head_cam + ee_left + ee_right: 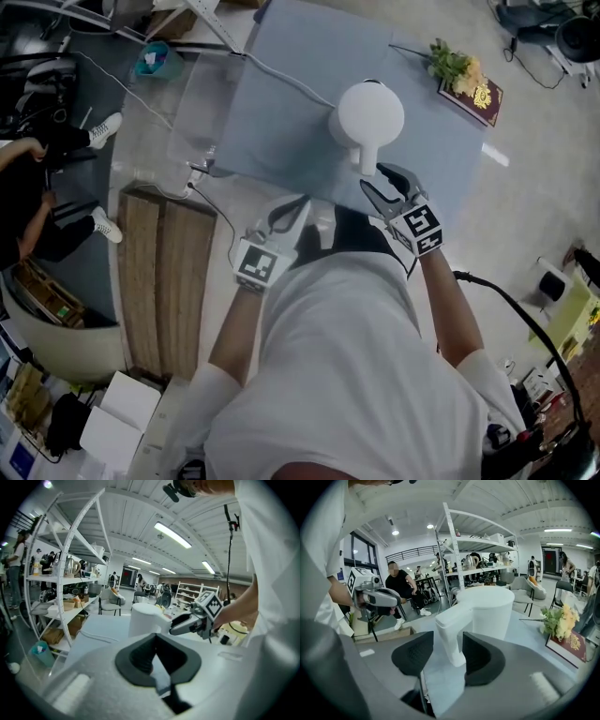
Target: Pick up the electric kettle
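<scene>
The white electric kettle (367,115) stands on the grey-blue table (272,122), its handle (366,157) turned toward me. My right gripper (377,183) is just short of the handle, jaws open and empty. In the right gripper view the handle (452,630) rises straight ahead in line with the gap of the right gripper (447,657), with the kettle body (487,611) behind. My left gripper (298,204) hovers at the table's near edge, left of the kettle, shut on nothing. In the left gripper view the left gripper (157,660) faces the kettle (145,619) with the right gripper (187,623) beside it.
A book with a flower sprig (469,89) lies at the table's far right corner. A white cable (291,80) runs across the table behind the kettle. A wooden bench (164,281) stands left of me. White shelf racks (473,550) and a seated person (398,590) are beyond.
</scene>
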`<state>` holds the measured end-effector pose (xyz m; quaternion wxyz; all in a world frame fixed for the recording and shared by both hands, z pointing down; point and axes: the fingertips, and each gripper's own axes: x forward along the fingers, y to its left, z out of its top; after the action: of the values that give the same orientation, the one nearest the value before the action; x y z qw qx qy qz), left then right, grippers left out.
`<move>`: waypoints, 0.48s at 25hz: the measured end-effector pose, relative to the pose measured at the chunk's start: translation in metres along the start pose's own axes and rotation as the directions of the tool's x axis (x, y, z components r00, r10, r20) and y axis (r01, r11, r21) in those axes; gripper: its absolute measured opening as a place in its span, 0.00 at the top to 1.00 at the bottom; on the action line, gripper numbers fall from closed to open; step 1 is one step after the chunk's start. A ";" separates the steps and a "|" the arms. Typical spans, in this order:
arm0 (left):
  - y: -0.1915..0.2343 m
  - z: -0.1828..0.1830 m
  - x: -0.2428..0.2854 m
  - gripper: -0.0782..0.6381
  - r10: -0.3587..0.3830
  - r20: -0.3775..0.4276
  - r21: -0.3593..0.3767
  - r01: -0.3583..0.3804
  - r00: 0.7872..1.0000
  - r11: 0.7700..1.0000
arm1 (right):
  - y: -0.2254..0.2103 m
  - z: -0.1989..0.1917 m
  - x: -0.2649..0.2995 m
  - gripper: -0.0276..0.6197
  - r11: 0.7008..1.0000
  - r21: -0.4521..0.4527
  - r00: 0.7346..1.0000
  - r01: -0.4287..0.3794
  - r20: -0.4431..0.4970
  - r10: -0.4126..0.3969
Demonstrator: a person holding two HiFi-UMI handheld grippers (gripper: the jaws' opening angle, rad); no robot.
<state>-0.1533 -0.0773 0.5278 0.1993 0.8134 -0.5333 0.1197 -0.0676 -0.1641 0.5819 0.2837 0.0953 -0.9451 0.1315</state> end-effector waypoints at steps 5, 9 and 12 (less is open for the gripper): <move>0.002 -0.006 0.003 0.89 0.025 -0.017 -0.019 -0.025 1.000 1.000 | -0.004 0.000 0.015 0.64 0.999 -0.028 0.999 -0.042 -0.019 0.042; 0.006 -0.008 0.003 0.89 0.044 -0.018 -0.040 -0.045 0.999 0.998 | -0.001 -0.002 0.027 0.63 0.995 -0.059 0.996 -0.080 -0.045 0.077; 0.006 -0.009 0.003 0.89 0.059 -0.014 -0.055 -0.060 0.998 0.997 | 0.000 -0.003 0.034 0.63 0.991 -0.076 0.993 -0.105 -0.057 0.101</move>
<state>-0.1575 -0.0779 0.5385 0.2214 0.7906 -0.5590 0.1159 -0.0939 -0.1667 0.6030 0.3050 0.0315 -0.9454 0.1108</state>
